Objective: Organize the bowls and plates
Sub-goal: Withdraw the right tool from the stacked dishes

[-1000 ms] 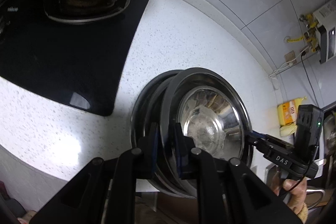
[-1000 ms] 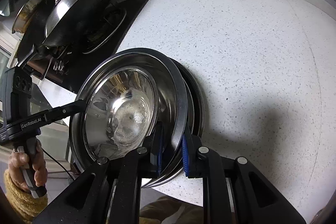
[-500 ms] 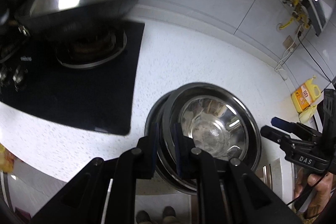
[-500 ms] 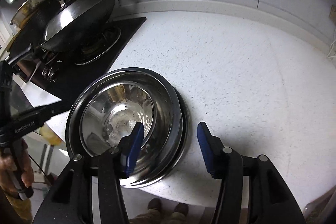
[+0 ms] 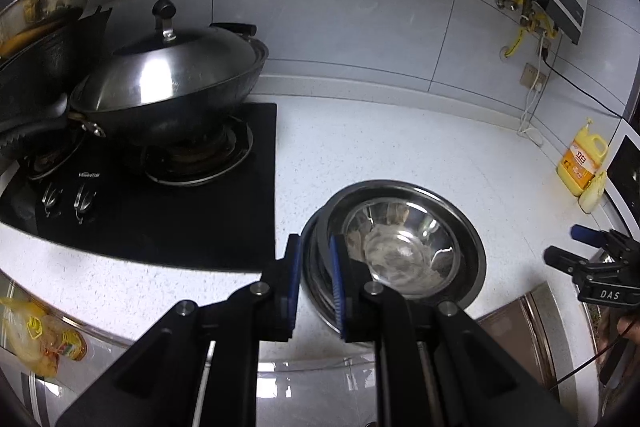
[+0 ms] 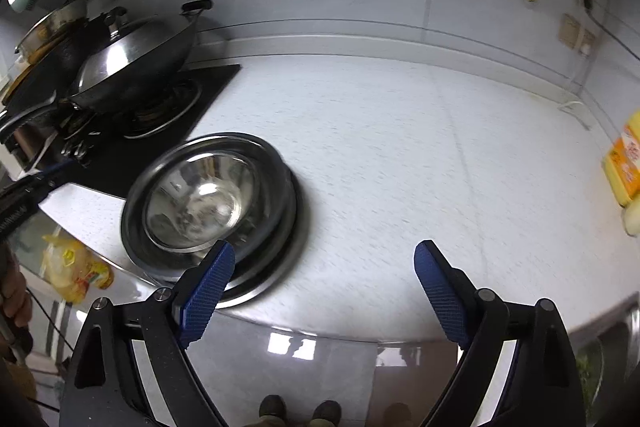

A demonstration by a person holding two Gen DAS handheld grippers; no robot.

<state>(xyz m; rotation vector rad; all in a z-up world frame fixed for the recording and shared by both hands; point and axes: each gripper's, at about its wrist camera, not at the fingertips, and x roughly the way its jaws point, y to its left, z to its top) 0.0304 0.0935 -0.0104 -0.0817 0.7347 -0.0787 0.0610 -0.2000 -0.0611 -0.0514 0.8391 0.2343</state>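
At least three nested steel bowls [image 5: 400, 247] on the counter [image 5: 380, 147].

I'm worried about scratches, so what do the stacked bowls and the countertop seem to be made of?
Stacked bowls: likely stainless steel, polished, since they mirror the lights. Countertop: white speckled stone or composite, with a slight sheen; which one cannot be told.
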